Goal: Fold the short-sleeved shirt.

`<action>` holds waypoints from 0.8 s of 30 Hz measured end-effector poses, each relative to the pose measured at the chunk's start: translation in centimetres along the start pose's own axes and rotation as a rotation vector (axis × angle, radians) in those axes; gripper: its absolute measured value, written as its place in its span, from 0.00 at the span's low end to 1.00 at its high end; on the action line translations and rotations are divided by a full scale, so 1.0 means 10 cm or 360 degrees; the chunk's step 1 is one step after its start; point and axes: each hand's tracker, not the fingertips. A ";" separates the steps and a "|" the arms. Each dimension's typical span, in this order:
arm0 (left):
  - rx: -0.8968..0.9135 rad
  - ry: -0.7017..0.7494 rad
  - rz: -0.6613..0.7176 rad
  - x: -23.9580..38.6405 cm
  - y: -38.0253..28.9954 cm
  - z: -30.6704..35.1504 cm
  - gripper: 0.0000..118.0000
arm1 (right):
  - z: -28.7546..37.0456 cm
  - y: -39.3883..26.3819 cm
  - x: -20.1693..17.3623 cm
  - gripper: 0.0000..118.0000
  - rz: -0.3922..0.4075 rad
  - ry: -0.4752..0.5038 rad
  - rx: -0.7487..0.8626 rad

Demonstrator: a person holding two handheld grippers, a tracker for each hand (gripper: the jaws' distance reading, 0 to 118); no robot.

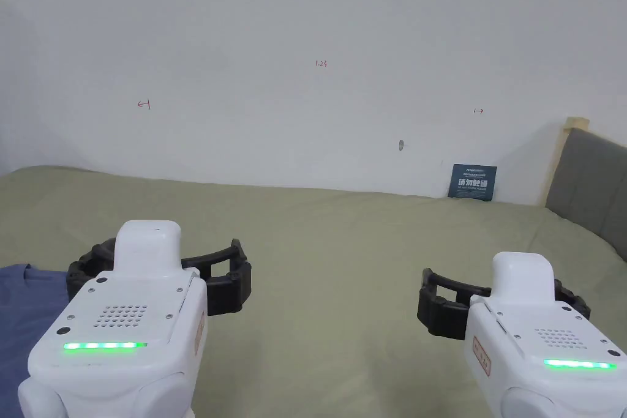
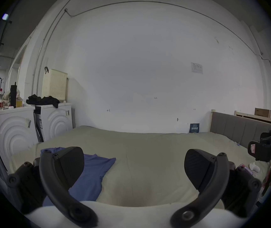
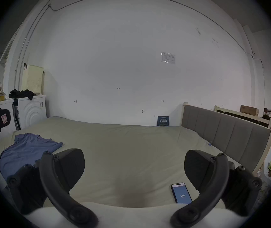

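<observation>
Both ours: left gripper (image 1: 160,275) and right gripper (image 1: 503,302) hover above the bed (image 1: 343,242), jaws wide, empty (nothing started), blue shirt (image 3: 28,146) rumpled at the bed's left edge.

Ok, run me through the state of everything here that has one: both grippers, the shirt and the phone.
left gripper: open, holding nothing
right gripper: open, holding nothing
blue shirt: lying rumpled on the bed, not yet folded
phone: face up on the bed, screen lit
</observation>
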 end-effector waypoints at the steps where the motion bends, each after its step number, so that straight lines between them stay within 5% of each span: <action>1: 0.0000 0.0020 -0.0020 0.01 0.02 0.00 1.00 | 0.01 0.02 0.00 0.95 -0.0008 -0.0002 -0.0023; 2: -0.0017 0.0045 -0.0036 0.03 0.02 0.00 0.95 | 0.01 0.03 0.01 0.80 -0.0018 0.0016 -0.0051; 3: -0.0039 0.0049 -0.0040 0.04 0.03 -0.01 0.72 | 0.02 0.04 0.01 0.32 -0.0020 0.0026 -0.0071; 4: -0.0074 0.0035 -0.0043 0.05 0.02 -0.02 0.34 | 0.04 0.04 0.01 0.02 -0.0006 0.0031 -0.0078; 5: -0.0081 0.0001 -0.0034 0.05 0.01 -0.01 0.01 | 0.06 0.02 -0.01 0.02 0.0009 0.0027 -0.0060; 7: -0.0078 0.0033 -0.0048 0.10 -0.05 -0.02 0.00 | 0.05 -0.04 -0.04 0.02 0.0065 -0.0036 -0.0067; 10: -0.0100 0.0041 -0.0044 0.11 -0.14 -0.01 0.00 | 0.07 -0.15 0.04 0.02 -0.0049 0.0043 -0.0163; 17: -0.0114 0.0109 0.0007 -0.05 -0.11 0.03 0.00 | 0.07 -0.18 0.02 0.02 -0.0041 0.0044 -0.0210; 24: -0.0079 0.0350 -0.0048 -0.68 0.05 0.41 0.00 | 0.00 0.06 -0.57 0.02 -0.0015 0.0269 -0.0154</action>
